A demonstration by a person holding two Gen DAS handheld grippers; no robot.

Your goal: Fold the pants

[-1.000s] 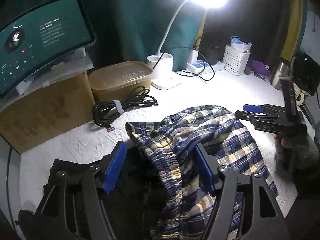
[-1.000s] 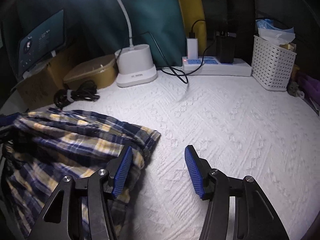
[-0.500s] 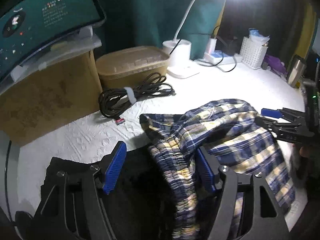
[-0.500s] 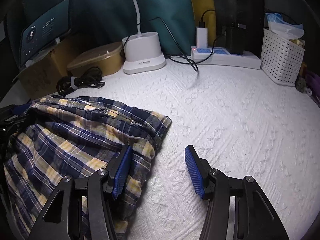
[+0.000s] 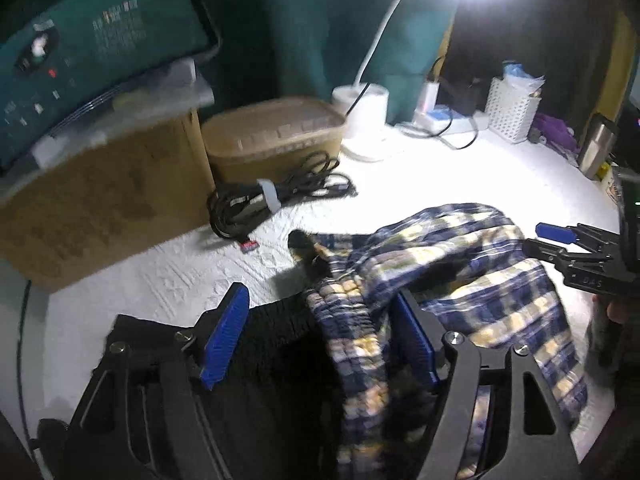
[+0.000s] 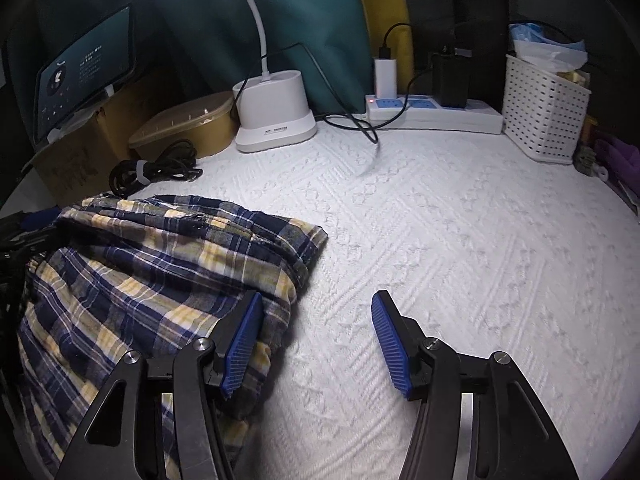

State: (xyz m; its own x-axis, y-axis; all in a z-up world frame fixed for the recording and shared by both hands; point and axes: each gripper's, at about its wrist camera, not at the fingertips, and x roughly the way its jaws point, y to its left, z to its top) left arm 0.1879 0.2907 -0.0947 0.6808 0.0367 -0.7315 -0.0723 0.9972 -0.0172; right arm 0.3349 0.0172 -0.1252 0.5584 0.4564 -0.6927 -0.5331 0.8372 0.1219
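Note:
The blue, white and yellow plaid pants (image 5: 460, 276) lie crumpled on the white textured cloth (image 6: 460, 240); they also show in the right wrist view (image 6: 160, 272). My left gripper (image 5: 320, 340) is open, and the gathered waistband (image 5: 352, 320) lies between its fingers beside a dark garment (image 5: 272, 344). My right gripper (image 6: 316, 340) is open and empty at the right edge of the pants, its left finger over the fabric. It also shows at the right of the left wrist view (image 5: 576, 248).
At the back stand a cardboard box (image 5: 100, 200) with a tablet (image 5: 92, 40) on it, a tan lidded container (image 5: 276, 140), a coiled black cable (image 5: 272, 200), a white lamp base (image 6: 276, 116), a power strip (image 6: 432, 116) and a white basket (image 6: 544, 120).
My left gripper has moved left and forward along the waistband, closer to the box and cable. My right gripper has shifted slightly; more of the pants show at its left.

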